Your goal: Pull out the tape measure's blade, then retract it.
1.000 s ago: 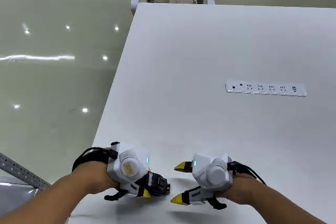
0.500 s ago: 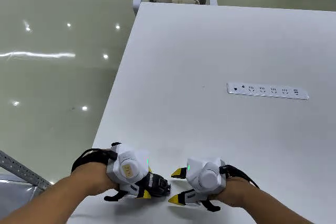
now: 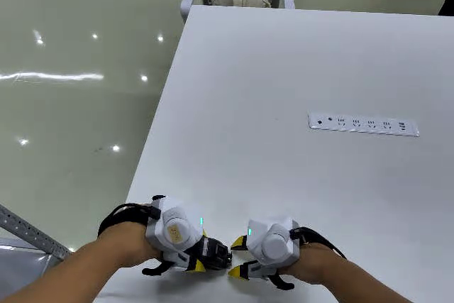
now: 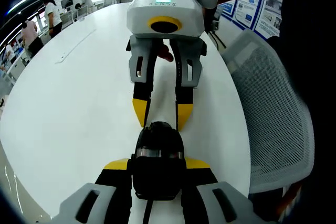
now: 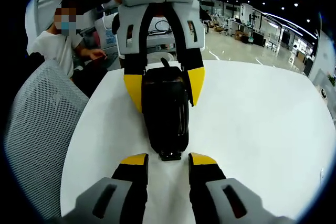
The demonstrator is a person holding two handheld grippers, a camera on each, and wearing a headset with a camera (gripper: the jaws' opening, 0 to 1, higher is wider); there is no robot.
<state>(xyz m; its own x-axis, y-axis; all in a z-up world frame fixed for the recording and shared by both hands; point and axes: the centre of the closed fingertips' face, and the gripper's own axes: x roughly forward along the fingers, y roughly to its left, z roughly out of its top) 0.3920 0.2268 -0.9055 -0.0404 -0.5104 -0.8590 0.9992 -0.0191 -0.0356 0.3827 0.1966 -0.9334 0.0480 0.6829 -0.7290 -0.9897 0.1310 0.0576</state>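
While left tool (image 4: 157, 164) clamps tape measure (image 5: 165, 114) | long axis seemingly toward right tool (image 5: 168, 159), unclenched

We note the right gripper (image 5: 168, 161) with its yellow-tipped jaws apart, flanking the near end of the black tape measure (image 5: 165, 114), whose case sits clamped in the left gripper (image 5: 164, 87) above the white table (image 5: 252, 119), mesh chair (image 5: 37, 129) alongside.
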